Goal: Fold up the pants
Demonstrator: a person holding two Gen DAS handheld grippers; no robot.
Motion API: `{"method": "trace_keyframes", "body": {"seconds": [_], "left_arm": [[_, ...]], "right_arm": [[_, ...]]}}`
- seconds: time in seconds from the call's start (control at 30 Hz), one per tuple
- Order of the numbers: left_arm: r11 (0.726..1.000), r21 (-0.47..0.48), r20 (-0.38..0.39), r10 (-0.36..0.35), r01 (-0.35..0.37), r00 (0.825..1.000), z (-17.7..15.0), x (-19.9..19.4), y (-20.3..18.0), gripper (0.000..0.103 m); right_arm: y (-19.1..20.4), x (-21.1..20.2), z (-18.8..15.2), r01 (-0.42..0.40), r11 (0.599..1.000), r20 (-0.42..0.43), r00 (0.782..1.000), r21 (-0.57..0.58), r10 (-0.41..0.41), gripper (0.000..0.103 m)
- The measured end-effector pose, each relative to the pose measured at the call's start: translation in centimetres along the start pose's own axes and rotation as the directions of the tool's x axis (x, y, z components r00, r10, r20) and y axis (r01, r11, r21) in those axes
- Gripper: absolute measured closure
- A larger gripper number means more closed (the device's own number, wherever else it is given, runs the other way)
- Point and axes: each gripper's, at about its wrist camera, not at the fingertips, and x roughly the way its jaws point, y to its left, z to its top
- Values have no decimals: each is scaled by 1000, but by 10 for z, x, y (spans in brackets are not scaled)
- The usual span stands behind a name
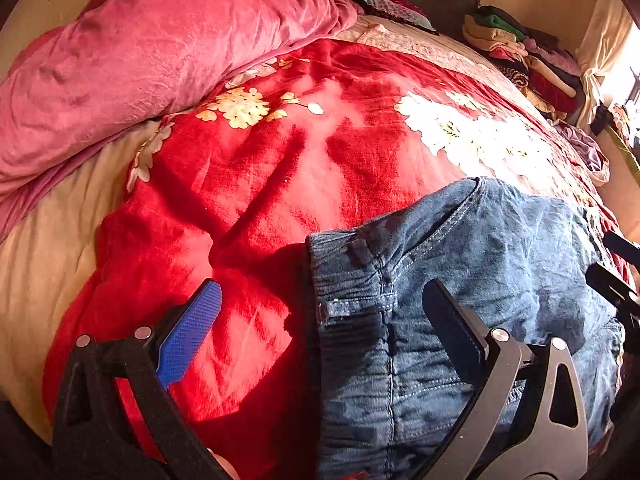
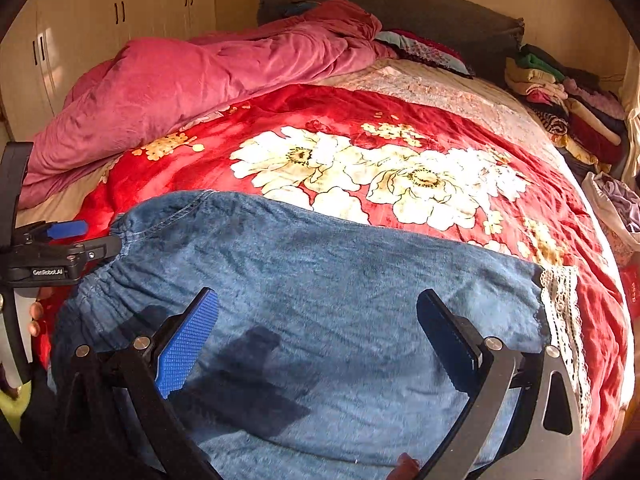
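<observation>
Blue denim pants point(image 2: 320, 280) lie flat on the red floral blanket point(image 2: 360, 128), waistband to the left, lace-trimmed hem point(image 2: 560, 304) to the right. In the left wrist view the elastic waistband point(image 1: 352, 320) sits between the fingers of my left gripper point(image 1: 324, 300), which is open and straddles the waist edge. My right gripper point(image 2: 320, 312) is open above the middle of the pants and holds nothing. My left gripper also shows in the right wrist view point(image 2: 86, 240) at the waistband's corner.
A pink duvet point(image 2: 200, 80) is heaped at the back left. A pile of folded clothes point(image 2: 560, 100) lies at the back right by the headboard point(image 2: 400, 8). Wardrobe doors point(image 2: 100, 20) stand behind. The bed's right edge point(image 2: 616, 240) drops off near a purple cloth.
</observation>
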Motion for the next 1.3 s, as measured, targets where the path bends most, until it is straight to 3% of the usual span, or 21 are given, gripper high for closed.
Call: {"method": "trace_keyframes", "body": {"seconds": [0.13,0.23,0.3,0.43,0.63,0.77,0.9,0.93,0.97,1.07,1.17,1.3], "left_arm": [[999,-17,-18,-37,36,999,5,15,5,8],[998,25,-22,-58,58,998,4,20,-3,10],[996,75,-14,-39,40,999,4,21,-11,19],[989,133,3,-58,57,998,1,19,-15,51],[986,138,59,-103,94,993,1,3,-9,74],[981,169,117,-115,95,986,1,-14,-14,75],[974,196,143,-145,116,979,-2,-27,-20,76],[972,207,149,-146,113,978,-3,-30,-22,76],[970,218,152,-144,109,978,-4,-31,-25,76],[968,236,159,-130,90,979,-6,-33,-30,76],[969,233,166,-119,79,979,-6,-33,-28,76],[973,221,173,-112,72,978,-6,-37,-22,76]], "right_arm": [[-4,29,14,20,996,-42,999,-84,-24,4],[-1,45,22,33,989,-50,998,-143,-40,4],[1,56,28,5,987,-77,997,-163,-18,4],[14,70,37,2,964,-92,995,-265,-28,4],[23,82,46,-22,942,-123,992,-334,-20,4],[31,87,53,-50,922,-125,992,-384,2,5],[45,94,50,-61,878,-128,992,-475,0,8],[47,96,49,-73,871,-130,991,-485,11,16],[49,96,49,-100,869,-137,990,-485,38,34],[56,93,44,-168,863,-152,983,-476,108,71],[58,80,37,-161,874,-111,986,-459,124,90],[43,43,28,-171,912,-16,984,-373,178,94]]}}
